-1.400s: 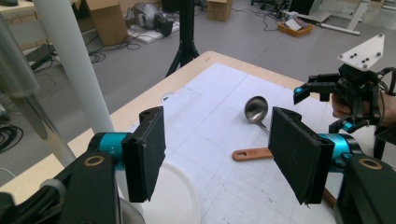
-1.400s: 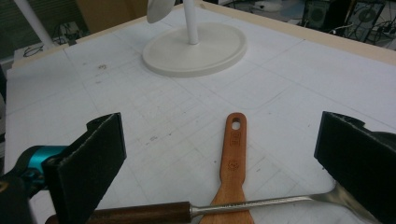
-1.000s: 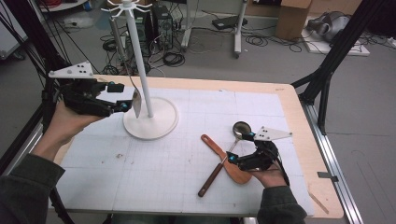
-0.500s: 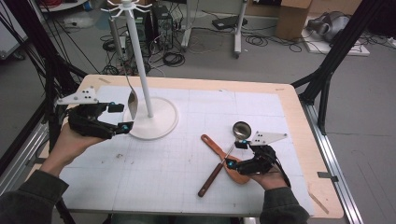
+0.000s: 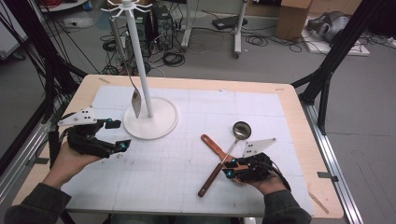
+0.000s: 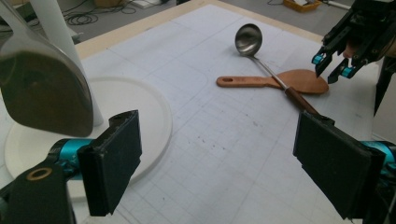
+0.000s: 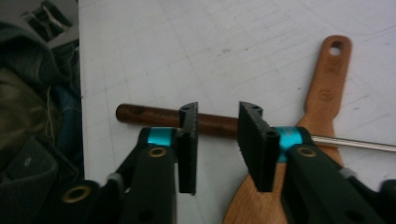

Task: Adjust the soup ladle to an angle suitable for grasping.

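Observation:
A steel ladle [image 5: 241, 129] with a brown handle [image 7: 217, 125] lies crossed over a wooden spatula [image 5: 215, 148] on the white mat. My right gripper [image 5: 229, 169] hovers at that crossing. Its jaws have just been closing and stand narrow over the brown handle, pads [image 7: 187, 140] still apart with a gap showing. My left gripper [image 5: 116, 134] is open wide with nothing between its pads [image 6: 112, 163]; its jaws have just been opening. It sits low, left of the white stand [image 5: 151, 119], where a metal turner [image 5: 135, 100] hangs. The left gripper view also shows the ladle [image 6: 247, 37], the spatula [image 6: 280, 81] and the right gripper [image 6: 334, 65].
The stand's tall pole [image 5: 140, 60] rises from a round base [image 6: 140, 121] at the mat's back left. The wooden table edge [image 5: 303, 140] runs along the right. Cables and frame legs are on the floor beyond the table.
My left gripper has dropped and drawn back from the hanging turner toward the near left. The right gripper stayed put while its jaws narrowed over the ladle handle.

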Demonstrator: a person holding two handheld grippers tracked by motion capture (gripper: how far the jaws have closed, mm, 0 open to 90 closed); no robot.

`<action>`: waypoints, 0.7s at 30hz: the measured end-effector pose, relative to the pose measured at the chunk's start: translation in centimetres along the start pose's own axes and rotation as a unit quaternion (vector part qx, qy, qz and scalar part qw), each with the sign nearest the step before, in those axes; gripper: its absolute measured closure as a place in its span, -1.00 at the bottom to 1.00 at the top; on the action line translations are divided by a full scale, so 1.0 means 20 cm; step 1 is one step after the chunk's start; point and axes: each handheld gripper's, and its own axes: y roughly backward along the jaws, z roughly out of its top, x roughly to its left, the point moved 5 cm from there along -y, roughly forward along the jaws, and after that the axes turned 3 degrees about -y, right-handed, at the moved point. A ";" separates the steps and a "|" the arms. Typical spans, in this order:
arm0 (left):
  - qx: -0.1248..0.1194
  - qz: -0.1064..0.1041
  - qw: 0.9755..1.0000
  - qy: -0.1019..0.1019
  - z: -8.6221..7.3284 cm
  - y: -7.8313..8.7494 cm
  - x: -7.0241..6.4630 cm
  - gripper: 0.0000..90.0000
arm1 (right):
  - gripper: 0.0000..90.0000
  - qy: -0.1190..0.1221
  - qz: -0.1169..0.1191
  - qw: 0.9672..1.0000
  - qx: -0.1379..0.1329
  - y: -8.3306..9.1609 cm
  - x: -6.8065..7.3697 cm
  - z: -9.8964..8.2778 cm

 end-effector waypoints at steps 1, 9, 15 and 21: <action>0.002 0.003 1.000 -0.003 -0.01 0.00 -0.01 -0.66 | 0.70 0.005 0.005 1.000 0.007 -0.01 0.01 0.00; 0.005 0.005 1.000 0.005 -0.13 -0.02 -0.03 -0.72 | 0.99 0.029 0.020 0.998 0.046 -0.06 0.04 -0.02; 0.005 -0.003 1.000 0.005 -0.18 -0.03 -0.05 -0.77 | 0.99 0.027 0.038 0.997 0.068 -0.12 0.06 -0.03; 0.006 0.002 1.000 0.006 -0.20 -0.03 -0.05 -0.82 | 0.99 0.048 0.057 0.993 0.087 -0.18 0.09 -0.03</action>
